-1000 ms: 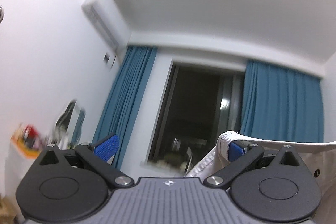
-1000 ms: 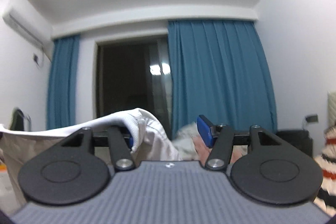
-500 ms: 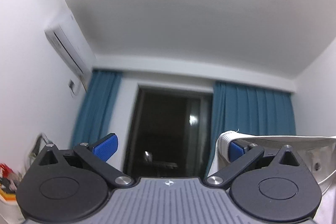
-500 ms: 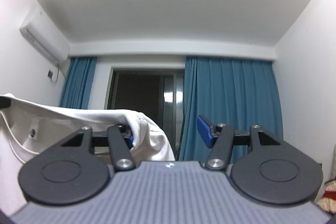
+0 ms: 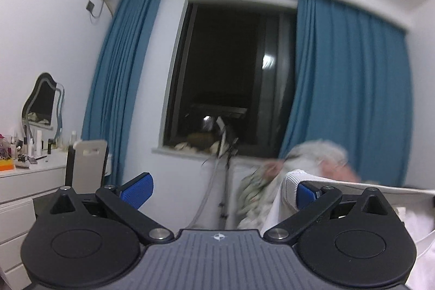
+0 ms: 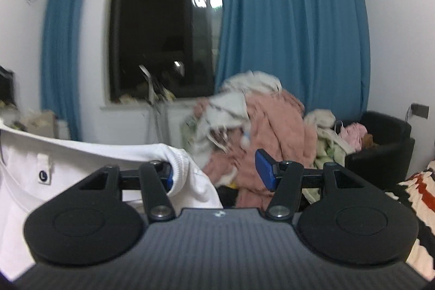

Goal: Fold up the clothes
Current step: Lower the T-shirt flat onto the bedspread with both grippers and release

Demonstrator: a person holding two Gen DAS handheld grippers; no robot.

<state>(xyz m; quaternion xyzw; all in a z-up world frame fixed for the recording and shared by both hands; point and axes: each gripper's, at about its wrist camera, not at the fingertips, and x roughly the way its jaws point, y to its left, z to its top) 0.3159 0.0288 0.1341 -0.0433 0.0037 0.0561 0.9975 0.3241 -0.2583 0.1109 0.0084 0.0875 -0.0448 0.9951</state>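
Note:
A white garment with a ribbed edge is stretched in the air between my two grippers. In the left wrist view the garment is hooked over the right finger, and my left gripper stands wide open. In the right wrist view the garment hangs over the left finger, with a small "L" size tag showing. My right gripper is also wide open. The blue pads on the free fingers are bare.
A heap of pink and grey clothes lies ahead under the dark window with blue curtains. A black armchair stands at right. A white dresser with a mirror stands at left.
Both grippers have tilted down from the ceiling toward the window and the clothes heap. The white garment stays hooked on the same fingers, still stretched between them.

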